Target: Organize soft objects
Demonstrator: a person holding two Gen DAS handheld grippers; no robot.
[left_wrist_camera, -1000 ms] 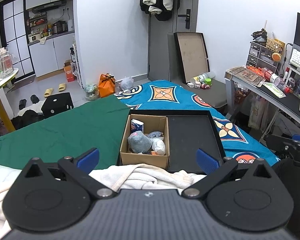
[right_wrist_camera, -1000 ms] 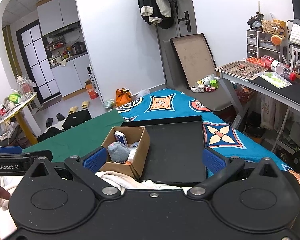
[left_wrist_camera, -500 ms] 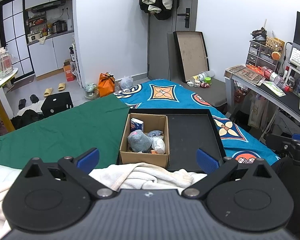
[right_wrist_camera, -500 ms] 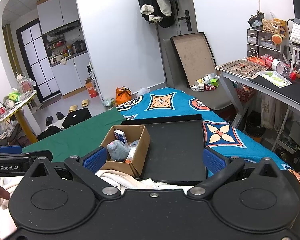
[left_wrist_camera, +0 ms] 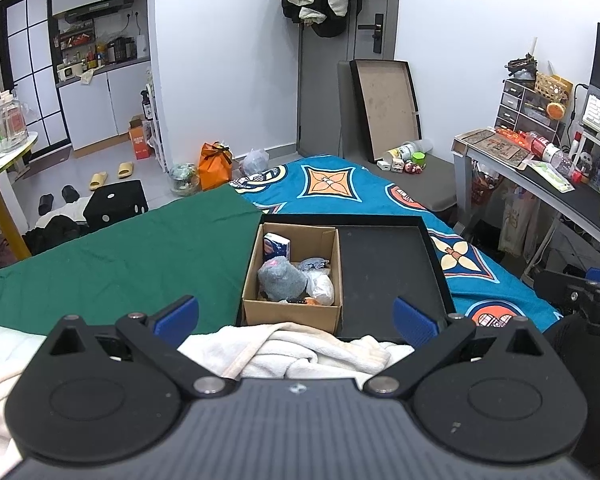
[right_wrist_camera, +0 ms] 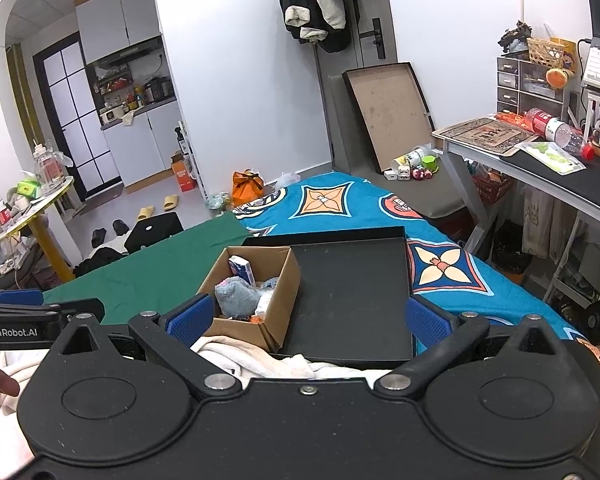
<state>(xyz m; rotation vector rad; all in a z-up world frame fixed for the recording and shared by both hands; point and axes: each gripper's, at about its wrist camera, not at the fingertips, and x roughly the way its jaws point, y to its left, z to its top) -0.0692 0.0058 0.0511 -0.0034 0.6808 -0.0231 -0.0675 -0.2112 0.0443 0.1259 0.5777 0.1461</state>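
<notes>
A brown cardboard box point(left_wrist_camera: 292, 312) point(right_wrist_camera: 276, 308) sits in the left half of a black tray point(left_wrist_camera: 388, 272) point(right_wrist_camera: 352, 292) on the bed. Inside lie a grey soft toy point(left_wrist_camera: 280, 278) point(right_wrist_camera: 236, 294), a small blue-and-white packet point(left_wrist_camera: 276, 246) point(right_wrist_camera: 242, 270) and clear bags point(left_wrist_camera: 320, 286). A cream towel point(left_wrist_camera: 296, 352) point(right_wrist_camera: 256, 356) is bunched just in front of the tray. My left gripper point(left_wrist_camera: 296, 316) hangs open above the towel, nothing between its blue pads. My right gripper point(right_wrist_camera: 306, 318) is also open, over the tray's near edge.
The bed carries a green sheet point(left_wrist_camera: 120, 252) on the left and a blue patterned cover point(left_wrist_camera: 340, 184) on the right. A desk point(right_wrist_camera: 540, 160) with clutter stands at the right. Slippers, bags and a black box lie on the floor beyond the bed.
</notes>
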